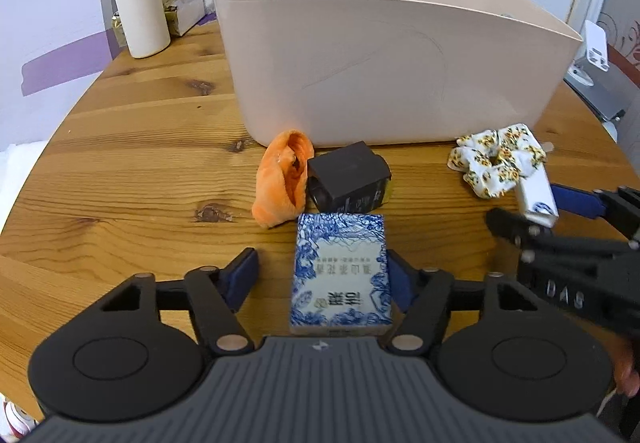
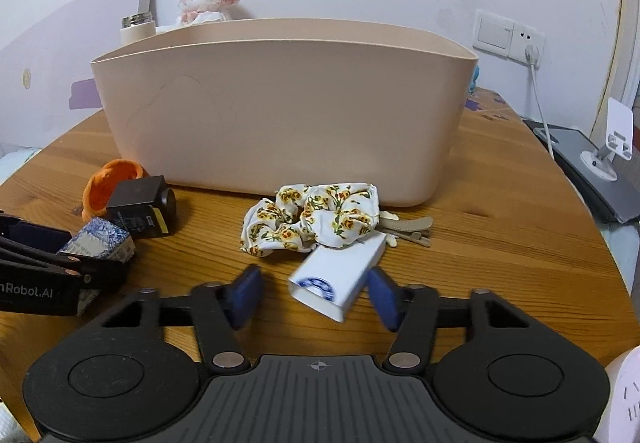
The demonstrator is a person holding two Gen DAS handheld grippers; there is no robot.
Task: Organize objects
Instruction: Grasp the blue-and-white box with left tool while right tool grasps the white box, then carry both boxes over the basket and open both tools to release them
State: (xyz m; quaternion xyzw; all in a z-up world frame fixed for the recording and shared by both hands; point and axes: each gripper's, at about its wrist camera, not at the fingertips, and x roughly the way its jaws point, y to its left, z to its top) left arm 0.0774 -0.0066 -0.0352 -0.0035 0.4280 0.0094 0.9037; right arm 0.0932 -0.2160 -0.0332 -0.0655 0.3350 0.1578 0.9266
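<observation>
Six loose things lie on the wooden tabletop (image 1: 132, 147) in front of the tall beige plastic bin (image 1: 384, 55), so by the look of it none of the sorting shown here is done; the bin's inside is hidden from both views.

The blue-and-white patterned box (image 1: 340, 275) sits between the left gripper (image 1: 324, 275)'s jaws: the right pad touches its side, the left pad stands clear, so it is bracketed, not yet pinched. The right gripper (image 2: 316, 293) likewise straddles the small white box with a blue emblem (image 2: 336, 279), one pad against it and the other apart.

Beyond them, an orange fabric pouch (image 1: 282, 179), a dark brown box (image 1: 348, 179), a floral scrunchie (image 2: 312, 219) and beige hair clips (image 2: 408, 229) all await pickup.
</observation>
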